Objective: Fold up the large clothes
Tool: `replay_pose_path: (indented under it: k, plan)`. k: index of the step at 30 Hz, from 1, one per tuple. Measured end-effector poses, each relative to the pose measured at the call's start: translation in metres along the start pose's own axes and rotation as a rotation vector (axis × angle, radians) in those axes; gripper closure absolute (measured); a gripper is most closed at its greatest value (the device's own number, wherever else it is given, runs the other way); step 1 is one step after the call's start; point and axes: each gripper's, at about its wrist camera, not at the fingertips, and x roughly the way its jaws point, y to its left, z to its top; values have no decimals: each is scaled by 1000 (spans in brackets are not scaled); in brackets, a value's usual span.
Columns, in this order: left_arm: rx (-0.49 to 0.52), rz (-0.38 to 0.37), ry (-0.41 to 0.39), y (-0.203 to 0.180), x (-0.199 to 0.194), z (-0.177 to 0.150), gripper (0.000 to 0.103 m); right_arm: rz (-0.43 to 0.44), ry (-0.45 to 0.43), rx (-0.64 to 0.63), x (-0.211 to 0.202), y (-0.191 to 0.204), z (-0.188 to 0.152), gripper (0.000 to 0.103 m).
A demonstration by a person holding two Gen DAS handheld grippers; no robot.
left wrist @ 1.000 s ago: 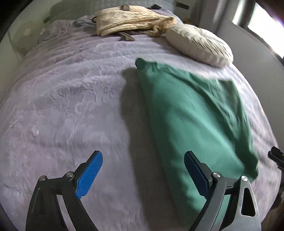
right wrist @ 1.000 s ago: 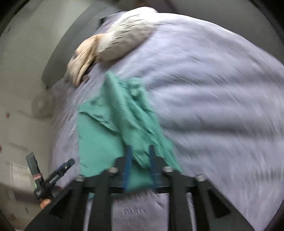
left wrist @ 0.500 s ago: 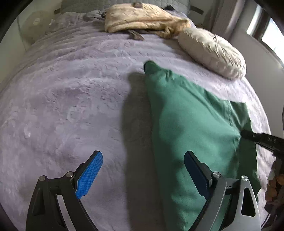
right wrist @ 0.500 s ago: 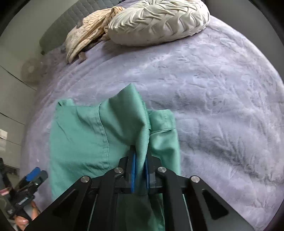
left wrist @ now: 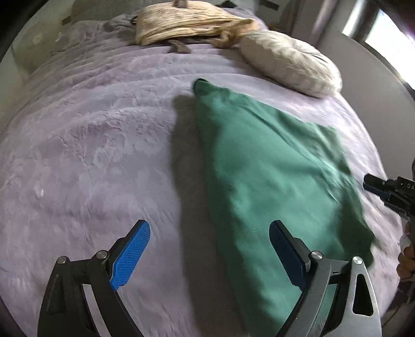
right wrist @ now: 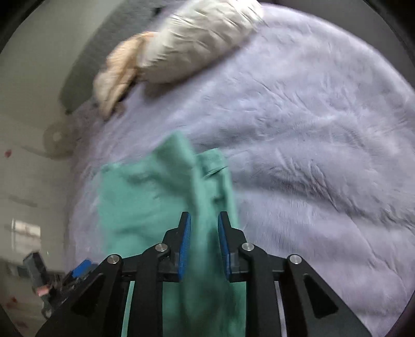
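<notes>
A green garment (left wrist: 272, 168) lies folded lengthways on the lilac bed cover (left wrist: 90, 142), its far corner pointing at the pillows. My left gripper (left wrist: 208, 228) hangs open just above the bed, left finger over bare cover and right finger over the garment's near part, holding nothing. In the left wrist view my right gripper (left wrist: 373, 185) sits at the garment's right edge. In its own view the right gripper (right wrist: 204, 217) has its jaws opening, with a raised fold of the green garment (right wrist: 135, 197) running loosely between the blue pads (right wrist: 184, 246).
A cream round pillow (left wrist: 288, 62) and a tan striped blanket (left wrist: 186, 23) lie at the head of the bed. A wall and window stand on the right. A person's hand (left wrist: 406, 259) shows at the right edge. The left gripper (right wrist: 77, 269) appears low left in the right wrist view.
The right gripper's jaws, pinched tight on the green fold half a second ago, now stand apart. It has shifted sideways, and the garment's right edge has dropped flatter. The left gripper stays open.
</notes>
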Motion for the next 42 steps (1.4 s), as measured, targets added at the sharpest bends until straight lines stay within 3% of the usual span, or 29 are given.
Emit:
replay_pose_path:
  k: [4,7,10,14,20,25,27,28,31,32,36,40,42]
  plan:
    - [35,-31,56,-13,-2,-35,9,74,62,-130,-25,26,-46,81]
    - [15,-21,95,-11,10,-59,9,31,141,-169,-16,25,-73,82]
    - [-16,-26,83,-3,18,-70,1,-88,182,-125,0,-5,-89,103]
    - [-32,-4,100,-7,20,-71,0,0,204,0,7,-38,-99,103]
    - [-47,24,126,-8,18,-68,0,-21,244,-8,-4,-31,-102,103]
    - [-53,43,127,-9,16,-68,0,-96,209,-39,-33,-26,-99,99]
    - [-58,46,130,-10,17,-68,0,-94,208,-17,-42,-30,-96,95]
    - [-60,48,132,-10,17,-68,0,-100,210,-12,-43,-32,-94,88]
    - [-58,54,134,-10,17,-68,0,-151,200,-9,-44,-38,-92,52]
    - [-58,57,134,-11,17,-68,0,-158,189,-6,-41,-40,-88,47]
    - [-57,63,137,-14,17,-67,0,-147,191,-1,-40,-43,-85,47]
    - [-57,67,140,-14,14,-65,1,-134,205,-4,-34,-42,-82,29]
    - [-60,52,135,-13,11,-60,1,-135,206,-3,-33,-43,-79,29]
